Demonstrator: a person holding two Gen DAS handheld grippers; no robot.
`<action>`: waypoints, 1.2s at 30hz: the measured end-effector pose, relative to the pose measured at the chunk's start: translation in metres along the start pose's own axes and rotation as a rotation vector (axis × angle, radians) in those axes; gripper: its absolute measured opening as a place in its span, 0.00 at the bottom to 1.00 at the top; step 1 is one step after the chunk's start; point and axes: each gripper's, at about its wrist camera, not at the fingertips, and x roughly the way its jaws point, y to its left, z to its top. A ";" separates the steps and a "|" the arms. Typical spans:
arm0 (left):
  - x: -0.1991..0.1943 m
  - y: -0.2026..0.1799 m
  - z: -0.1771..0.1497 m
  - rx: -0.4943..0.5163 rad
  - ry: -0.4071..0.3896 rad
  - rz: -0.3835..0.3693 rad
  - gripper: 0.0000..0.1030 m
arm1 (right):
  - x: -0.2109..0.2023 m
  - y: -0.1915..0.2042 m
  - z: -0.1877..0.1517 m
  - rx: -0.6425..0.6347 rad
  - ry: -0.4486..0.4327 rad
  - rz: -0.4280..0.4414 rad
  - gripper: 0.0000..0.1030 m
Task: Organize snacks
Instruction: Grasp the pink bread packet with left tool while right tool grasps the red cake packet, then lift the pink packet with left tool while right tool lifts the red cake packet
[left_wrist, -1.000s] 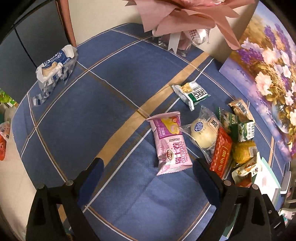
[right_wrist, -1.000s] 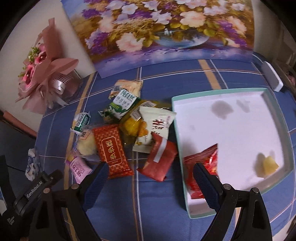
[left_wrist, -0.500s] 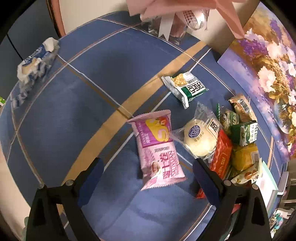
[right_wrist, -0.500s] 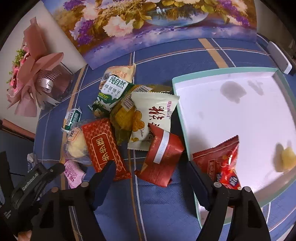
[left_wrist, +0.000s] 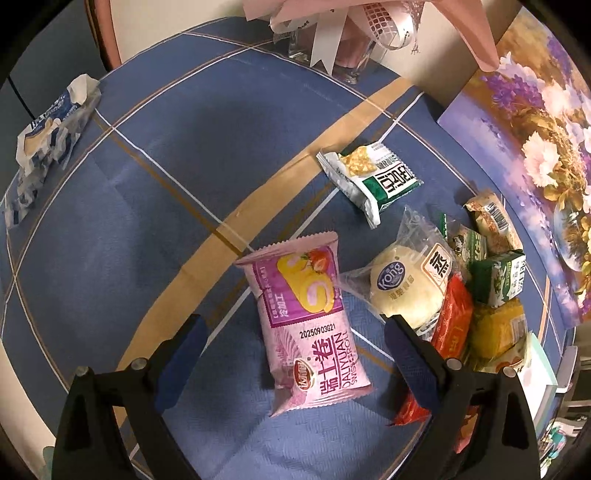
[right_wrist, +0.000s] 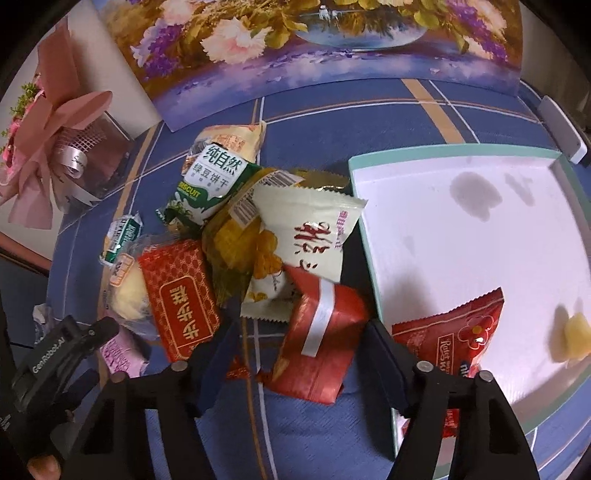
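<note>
A pink Swiss-roll packet (left_wrist: 310, 325) lies on the blue cloth between the fingers of my open left gripper (left_wrist: 291, 339), not gripped. A clear-wrapped bun (left_wrist: 404, 291) lies just right of it. In the right wrist view my open right gripper (right_wrist: 299, 354) straddles a red packet with a white stripe (right_wrist: 317, 336) at the pile's near edge. The white tray with a teal rim (right_wrist: 364, 221) holds a red snack bag (right_wrist: 461, 339) and a small yellow piece (right_wrist: 574, 338).
The pile holds a red Chinese-lettered packet (right_wrist: 183, 295), a white chip packet (right_wrist: 314, 236) and a green biscuit packet (right_wrist: 210, 184). A green-white packet (left_wrist: 373, 181) lies apart. A flower painting (right_wrist: 314, 44), a pink bouquet (right_wrist: 55, 129) and a blue-white wrapper (left_wrist: 48, 125) border the table.
Both grippers have moved forward and lower. The pink packet now lies between the left fingers. The red striped packet now lies between the right fingers.
</note>
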 end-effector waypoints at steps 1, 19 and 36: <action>0.000 0.000 -0.001 -0.001 0.004 -0.003 0.93 | 0.000 -0.001 0.000 0.001 0.000 -0.001 0.64; 0.016 0.000 -0.012 0.022 0.067 0.032 0.47 | 0.006 0.008 -0.010 -0.081 0.008 -0.081 0.47; -0.032 -0.014 -0.014 0.064 -0.035 0.003 0.40 | -0.036 -0.001 0.004 -0.044 -0.074 0.014 0.40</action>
